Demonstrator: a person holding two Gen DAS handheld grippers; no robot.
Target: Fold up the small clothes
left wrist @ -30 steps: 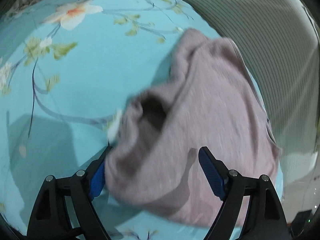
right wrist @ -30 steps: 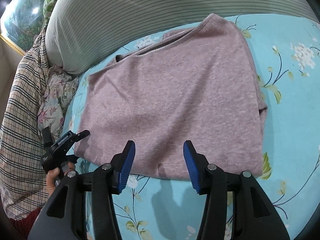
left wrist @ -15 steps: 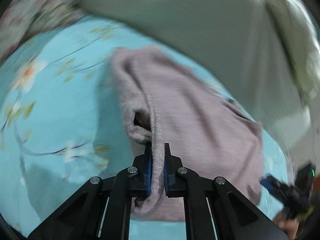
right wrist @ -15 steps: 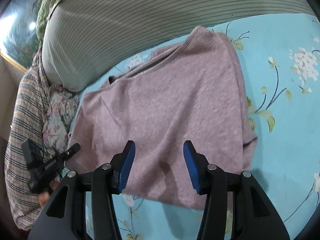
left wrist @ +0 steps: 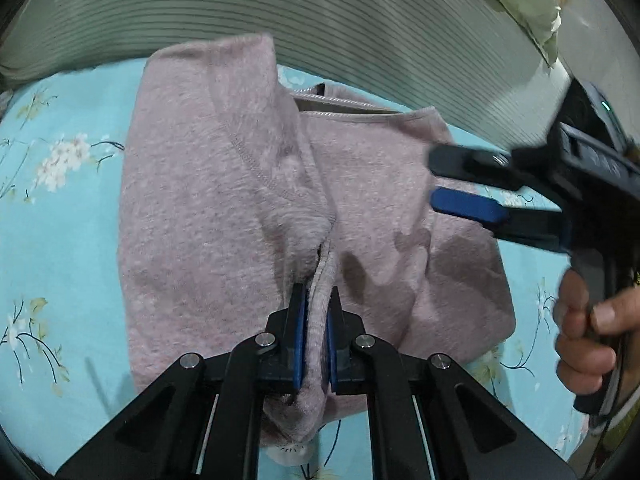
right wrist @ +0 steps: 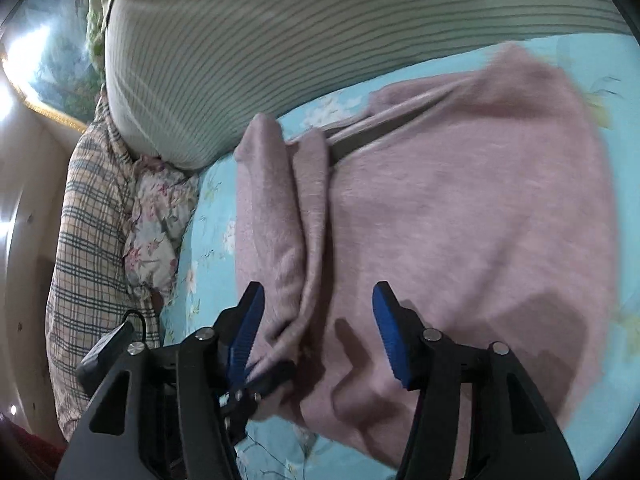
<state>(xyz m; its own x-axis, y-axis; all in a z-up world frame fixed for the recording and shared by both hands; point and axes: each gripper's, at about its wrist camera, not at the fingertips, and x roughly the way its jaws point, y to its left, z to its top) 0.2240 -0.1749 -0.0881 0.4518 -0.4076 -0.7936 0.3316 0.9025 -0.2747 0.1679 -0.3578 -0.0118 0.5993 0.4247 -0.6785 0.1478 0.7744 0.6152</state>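
A pink fleece sweater (left wrist: 208, 200) lies on the turquoise flowered bedsheet (left wrist: 60, 220), neckline toward the striped cushion. My left gripper (left wrist: 316, 296) is shut on a bunched fold of its edge, and the cloth rises in a ridge from the blue pads. In the right wrist view that lifted fold (right wrist: 280, 220) hangs from the left gripper (right wrist: 276, 376) at lower left. My right gripper (right wrist: 318, 292) hovers over the sweater (right wrist: 460, 208). Its jaws are opening and the pads press on nothing. In the left wrist view the right gripper (left wrist: 436, 180) reaches in from the right, held by a hand (left wrist: 588, 336).
A grey-green striped cushion (right wrist: 320, 40) runs along the far side of the sheet. A plaid cloth (right wrist: 88, 220) and a crumpled floral cloth (right wrist: 156, 216) lie beyond the sheet's left edge. Bare sheet shows left of the sweater in the left wrist view.
My left gripper shut on the sweater's edge, rolled, and drew the fold up and across. My right gripper moved in over the sweater and its jaws stand wider.
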